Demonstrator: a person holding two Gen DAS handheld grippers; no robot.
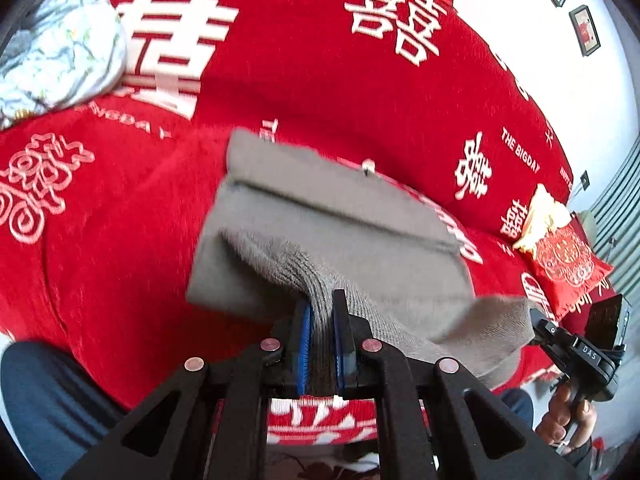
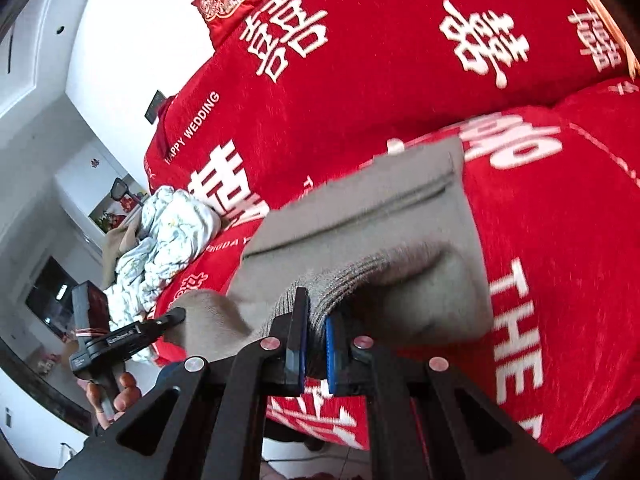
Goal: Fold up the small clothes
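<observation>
A grey knit garment [image 1: 320, 220] lies partly folded on the red bedspread [image 1: 280, 80], its ribbed near hem lifted off the bed. My left gripper [image 1: 320, 308] is shut on the left part of that hem. My right gripper [image 2: 318, 308] is shut on the right part of the hem; the garment [image 2: 380, 216] stretches away from it across the bed. Each gripper shows in the other's view, the right one [image 1: 536, 320] at the hem's right end, the left one [image 2: 178, 314] at its left end.
A crumpled pale floral cloth [image 1: 56, 56] lies on the bed to the left, also in the right wrist view [image 2: 168, 232]. A red embroidered cushion [image 1: 564, 260] sits at the right. The bed's near edge is just below the grippers.
</observation>
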